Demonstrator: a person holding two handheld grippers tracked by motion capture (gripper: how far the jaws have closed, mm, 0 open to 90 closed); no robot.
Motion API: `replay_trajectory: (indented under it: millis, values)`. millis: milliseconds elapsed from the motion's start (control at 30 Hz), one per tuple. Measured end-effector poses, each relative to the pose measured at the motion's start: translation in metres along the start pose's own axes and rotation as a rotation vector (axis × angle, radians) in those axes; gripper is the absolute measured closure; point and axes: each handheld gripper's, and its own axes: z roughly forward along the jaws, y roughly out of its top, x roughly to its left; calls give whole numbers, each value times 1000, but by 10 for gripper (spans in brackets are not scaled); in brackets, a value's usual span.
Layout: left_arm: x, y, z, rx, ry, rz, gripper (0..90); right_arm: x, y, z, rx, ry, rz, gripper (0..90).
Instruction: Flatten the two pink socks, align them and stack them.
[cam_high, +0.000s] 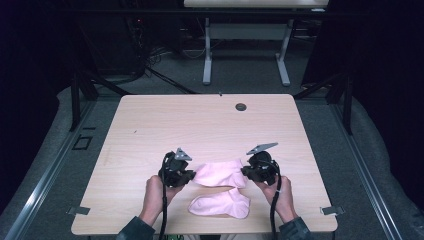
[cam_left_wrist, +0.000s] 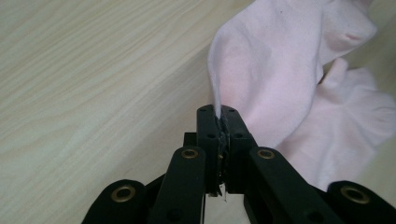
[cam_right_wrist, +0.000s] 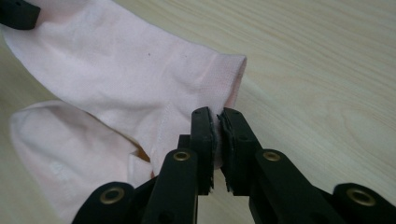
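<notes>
Pink fabric is pinched in both tools: the left tool is clenched on one edge of the upper sock, the right tool on its cuff end, so the sock hangs stretched between them. Just below it, the second sock lies flat on the counter. Grasping looks done; placing or pairing the socks seems left.
</notes>
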Motion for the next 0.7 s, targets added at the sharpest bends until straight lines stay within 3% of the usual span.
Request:
replay_trajectory:
  millis: [200,333,533,700]
  values:
    - [-16,-8,-28,-56,-66,5,880,11,-11,-33,-34,13,-12,833]
    - [-23,-23,-31,-46,-101,-5,878,18,-21,-43,-25,33,-21,832]
    - [-20,-51,-15,26,-147,-75,871,25,-41,-26,50,53,-39,831]
    - [-21,-62,-2,79,-154,-83,869,30,-53,-9,83,55,-58,831]
